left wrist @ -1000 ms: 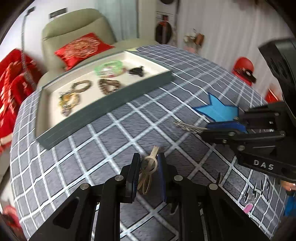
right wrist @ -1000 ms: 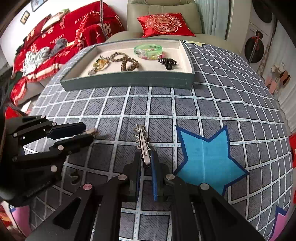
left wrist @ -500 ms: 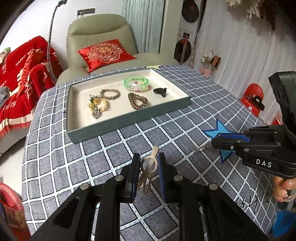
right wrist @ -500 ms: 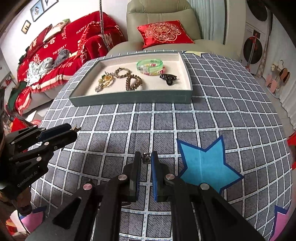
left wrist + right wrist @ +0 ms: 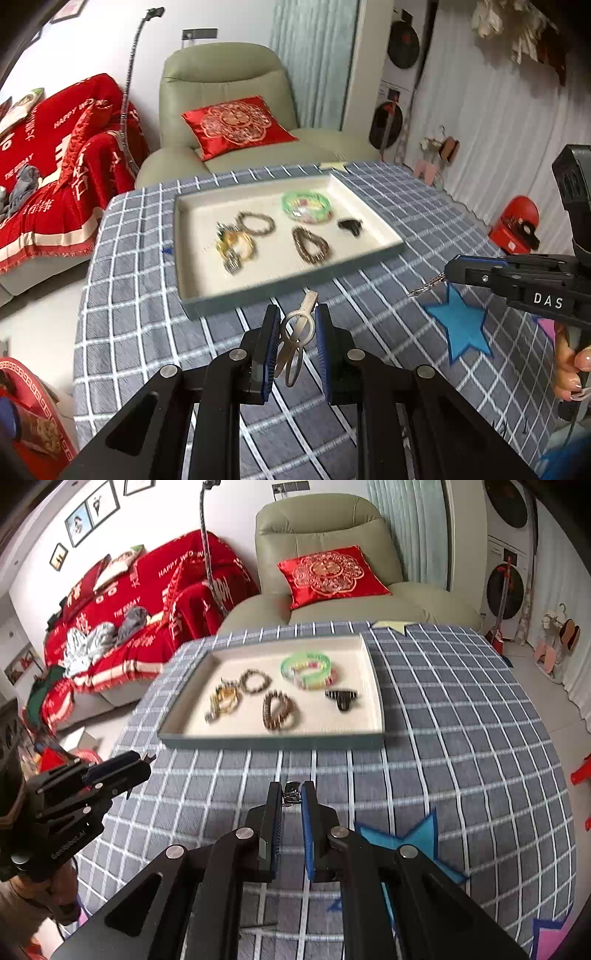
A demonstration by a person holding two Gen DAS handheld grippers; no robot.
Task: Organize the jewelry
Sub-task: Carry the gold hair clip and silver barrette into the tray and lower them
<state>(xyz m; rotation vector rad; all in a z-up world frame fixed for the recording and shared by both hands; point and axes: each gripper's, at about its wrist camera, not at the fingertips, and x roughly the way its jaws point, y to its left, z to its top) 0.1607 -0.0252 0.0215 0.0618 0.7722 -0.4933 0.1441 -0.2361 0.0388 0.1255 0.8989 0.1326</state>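
Observation:
My left gripper (image 5: 295, 321) is shut on a beige hair clip (image 5: 295, 339), held above the checked tablecloth just in front of the jewelry tray (image 5: 295, 282). My right gripper (image 5: 291, 797) is shut on a silver toothed hair clip (image 5: 291, 792), seen end-on; it also shows in the left wrist view (image 5: 428, 286). The tray (image 5: 273, 742) holds a green bangle (image 5: 306, 668), two bead bracelets (image 5: 279, 710), a gold piece (image 5: 223, 701) and a black claw clip (image 5: 341, 698). Both grippers hover short of the tray's near wall.
A round table with a grey checked cloth (image 5: 461, 738) carries blue star stickers (image 5: 410, 838). A green armchair with a red cushion (image 5: 328, 576) stands behind the table, a red-covered sofa (image 5: 129, 609) to the left. Washing machines (image 5: 506, 587) stand at the right.
Both grippers have lifted their clips off the cloth and risen, moving toward the tray. The silver clip now points forward between the right fingers.

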